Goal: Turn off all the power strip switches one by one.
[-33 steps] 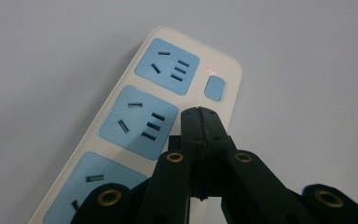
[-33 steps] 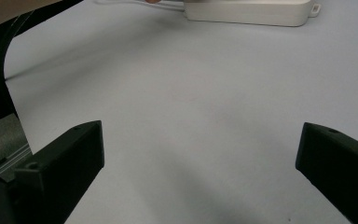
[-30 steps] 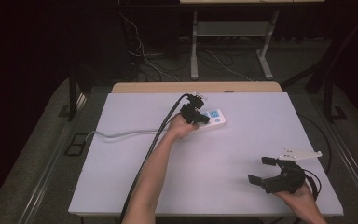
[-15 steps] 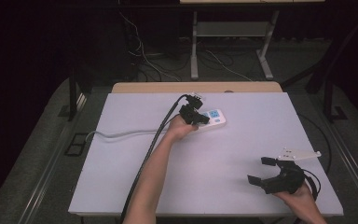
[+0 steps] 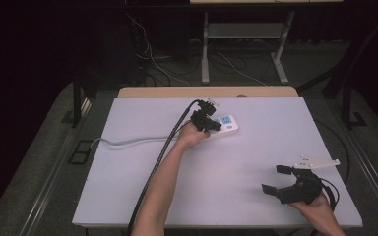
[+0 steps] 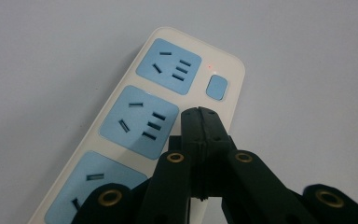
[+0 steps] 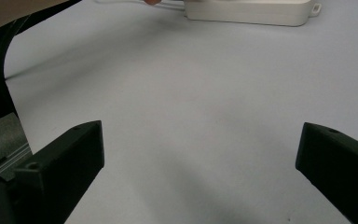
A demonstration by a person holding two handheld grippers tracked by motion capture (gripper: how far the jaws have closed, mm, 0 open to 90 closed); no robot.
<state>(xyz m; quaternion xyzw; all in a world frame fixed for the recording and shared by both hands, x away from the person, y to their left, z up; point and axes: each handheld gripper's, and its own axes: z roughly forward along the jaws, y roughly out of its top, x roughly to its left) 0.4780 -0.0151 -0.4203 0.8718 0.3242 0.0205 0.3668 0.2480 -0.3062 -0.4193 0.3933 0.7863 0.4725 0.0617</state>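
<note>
Item: power strip (image 6: 135, 126), long axis running lower left to upper right of my left gripper view; my left gripper (image 6: 199, 114), jaws pressed together, tips just below-left of its blue switch (image 6: 216, 87); my right gripper (image 5: 278, 179), jaws wide and empty, lower right, well apart.

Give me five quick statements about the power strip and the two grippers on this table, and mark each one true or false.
1. The left gripper has its jaws shut together over the power strip. True.
2. The right gripper is clamped on the strip's cable. False: its jaws stand wide open over bare table, far from the strip.
3. The power strip has blue socket faces and a blue switch button. True.
4. A plug sits in the middle socket. False: all the visible sockets are empty.
5. A small red light glows beside the switch button. True.
</note>
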